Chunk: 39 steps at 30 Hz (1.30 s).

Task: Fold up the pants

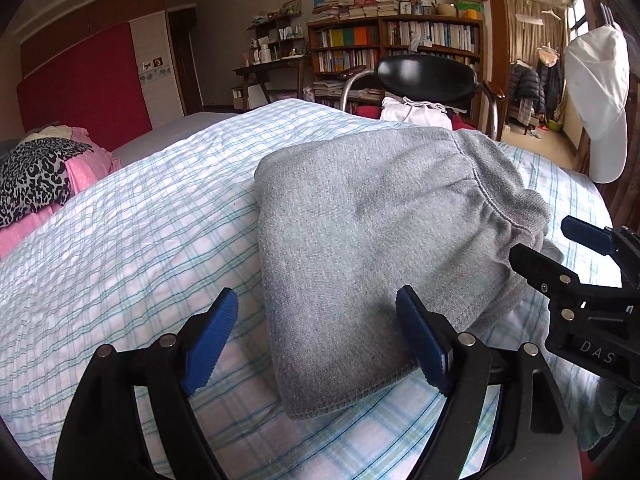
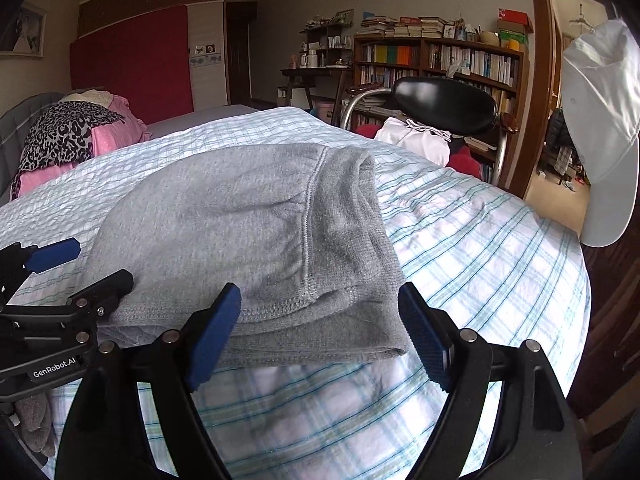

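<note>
Both hand-held grippers point(image 1: 320, 340) point(image 2: 320, 336) agape beside folded pants point(image 1: 380, 240).

The pants point(image 1: 384, 240) hide their own lower folded layers. The cap point(image 1: 600, 100) is cut off at the right edge. Book point(image 2: 440, 56) titles are too small to read.

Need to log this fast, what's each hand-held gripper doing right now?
Left hand-held gripper: open, holding nothing, over the near edge of the folded grey pants.
Right hand-held gripper: open, holding nothing.
</note>
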Tool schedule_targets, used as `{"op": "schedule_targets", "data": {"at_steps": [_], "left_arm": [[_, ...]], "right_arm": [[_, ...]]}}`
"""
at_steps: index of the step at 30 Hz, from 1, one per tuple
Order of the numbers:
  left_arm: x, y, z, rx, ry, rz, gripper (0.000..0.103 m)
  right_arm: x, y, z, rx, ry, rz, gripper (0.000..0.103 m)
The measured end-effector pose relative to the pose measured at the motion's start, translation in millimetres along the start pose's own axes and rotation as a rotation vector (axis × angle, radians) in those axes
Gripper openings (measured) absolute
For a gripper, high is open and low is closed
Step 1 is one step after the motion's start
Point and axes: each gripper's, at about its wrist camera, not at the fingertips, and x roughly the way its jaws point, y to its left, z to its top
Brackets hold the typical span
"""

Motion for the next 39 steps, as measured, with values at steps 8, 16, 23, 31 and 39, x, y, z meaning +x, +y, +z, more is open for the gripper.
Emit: {"op": "schedule_targets", "data": {"at_steps": [8,16,23,31,39], "left_arm": [[-14.1,-3.0,2.5,0.013,-0.049,0.032,0.09],[-20.2,-0.4,5.9,0.005,-0.082,0.078,0.092],[-19.7,5.9,6.4,-0.027,-0.087,0.079,0.092],[-17.0,8.6,5.7,-0.044,-0.071,0.082,0.097],[-17.7,5.7,4.9,-0.034,-0.078,0.078,0.097]], "right_arm": [[-22.6,13.3,2.5,-0.04,-0.055,-0.042,0.099],[-26.7,6.9,0.7,-0.019,-0.066,-0.074,0.1],[-24.9,8.9,-0.7,-0.02,-0.064,-0.065,0.1],[-24.9,11.4,1.5,-0.025,-0.072,-0.065,0.1],[-23.6,12.1,2.4,-0.029,-0.072,-0.072,0.1]]}}
